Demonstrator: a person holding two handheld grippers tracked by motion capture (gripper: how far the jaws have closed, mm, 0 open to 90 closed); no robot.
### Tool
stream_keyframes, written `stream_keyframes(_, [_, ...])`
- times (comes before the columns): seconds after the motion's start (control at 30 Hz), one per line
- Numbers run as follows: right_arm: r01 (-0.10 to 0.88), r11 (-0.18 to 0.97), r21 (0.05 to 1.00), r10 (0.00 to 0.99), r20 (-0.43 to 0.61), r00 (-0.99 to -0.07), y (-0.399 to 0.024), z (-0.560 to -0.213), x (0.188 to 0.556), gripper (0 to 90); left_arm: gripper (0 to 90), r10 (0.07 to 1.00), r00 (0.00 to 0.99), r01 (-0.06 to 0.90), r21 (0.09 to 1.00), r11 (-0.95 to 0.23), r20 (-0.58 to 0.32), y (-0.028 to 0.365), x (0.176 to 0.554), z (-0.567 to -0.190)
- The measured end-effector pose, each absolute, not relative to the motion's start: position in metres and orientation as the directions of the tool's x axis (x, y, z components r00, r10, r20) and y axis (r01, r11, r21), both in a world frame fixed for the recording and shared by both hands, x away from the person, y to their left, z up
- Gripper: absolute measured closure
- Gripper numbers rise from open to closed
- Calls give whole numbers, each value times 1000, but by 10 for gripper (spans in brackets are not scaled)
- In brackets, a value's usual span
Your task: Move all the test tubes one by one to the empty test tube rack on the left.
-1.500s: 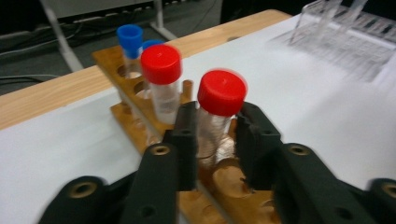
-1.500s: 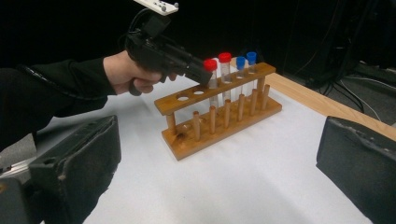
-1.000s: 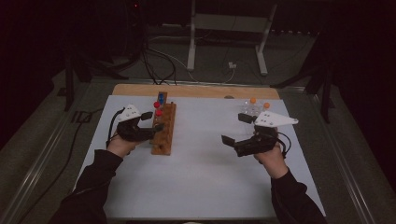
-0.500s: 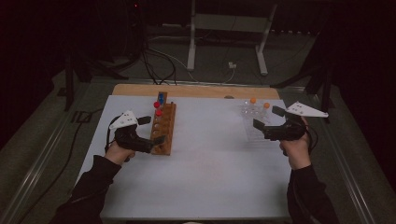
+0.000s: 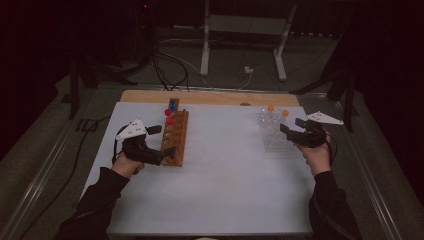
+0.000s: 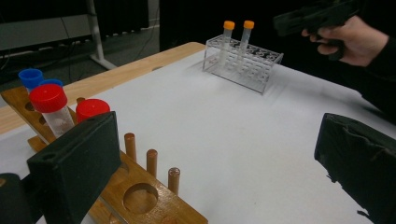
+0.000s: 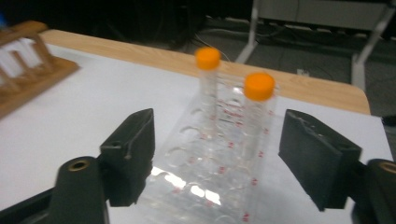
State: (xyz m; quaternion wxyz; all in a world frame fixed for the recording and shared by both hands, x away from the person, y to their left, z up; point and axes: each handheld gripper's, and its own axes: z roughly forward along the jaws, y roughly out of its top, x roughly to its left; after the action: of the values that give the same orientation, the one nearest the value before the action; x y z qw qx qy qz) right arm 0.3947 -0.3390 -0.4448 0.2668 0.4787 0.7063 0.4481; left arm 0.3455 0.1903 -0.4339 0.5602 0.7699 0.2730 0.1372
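Observation:
A wooden rack (image 5: pixel 175 142) (image 6: pixel 140 196) on the left holds two red-capped tubes (image 5: pixel 169 116) (image 6: pixel 48 98) and blue-capped tubes (image 5: pixel 172 105) (image 6: pixel 30 77) at its far end. My left gripper (image 5: pixel 165 139) (image 6: pixel 219 158) has just been opening. It is open beside the rack's near end, with nothing held. On the right, a clear plastic rack (image 5: pixel 272 132) (image 7: pixel 210 158) carries two orange-capped tubes (image 5: pixel 270 107) (image 7: pixel 259 86). My right gripper (image 5: pixel 291 126) (image 7: pixel 219 140) has just been closing. Its jaws flank the nearer orange-capped tube without touching it.
A white sheet (image 5: pixel 225 175) covers the table, with a strip of bare wood (image 5: pixel 210 96) along the far edge. Cables and a metal stand (image 5: pixel 240 45) lie on the dark floor beyond. The other hand (image 6: pixel 348 39) and its gripper show in the left gripper view.
My right hand has swung from the table's middle right out to the clear rack and dropped lower. The left gripper's jaws have spread apart by the wooden rack, and that hand has hardly moved.

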Motion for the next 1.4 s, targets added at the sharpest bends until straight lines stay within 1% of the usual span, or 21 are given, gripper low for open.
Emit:
stream_keyframes(0.17, [446,150,882,928,30,-370,-343,-452,408,480,12,575,813,264,939,-222,-93,191,345,-433])
stream_keyframes(0.2, [448,160,879,929,19,-369,-343,-454,411,501,12,571,815,267,938,-219,-98,191,346,-434])
stream_keyframes(0.33, [469,166,868,935,12,-354,-342,-458,422,556,12,573,814,270,937,-224,-98,190,346,-434])
stream_keyframes(0.43, [486,160,859,940,18,-341,-342,-461,429,577,12,573,814,267,938,-222,-96,190,346,-434])
stream_keyframes(0.53, [503,161,849,941,21,-338,-341,-465,435,624,12,574,813,264,938,-223,-93,191,345,-434])
stream_keyframes(0.7, [522,163,837,943,24,-332,-339,-469,443,668,12,574,813,267,939,-219,-97,191,346,-434])
stream_keyframes(0.73, [527,164,834,943,24,-332,-338,-470,445,691,12,574,813,266,938,-220,-96,191,346,-434])
stream_keyframes(0.97, [529,163,833,946,19,-322,-335,-472,450,747,12,574,813,271,937,-219,-101,192,346,-435])
stream_keyframes(1.1, [528,165,833,948,13,-317,-335,-469,450,754,12,573,814,271,937,-222,-100,192,346,-434])
stream_keyframes(1.4, [464,186,866,945,-29,-326,-335,-438,439,755,13,558,824,267,935,-231,-97,189,345,-431])
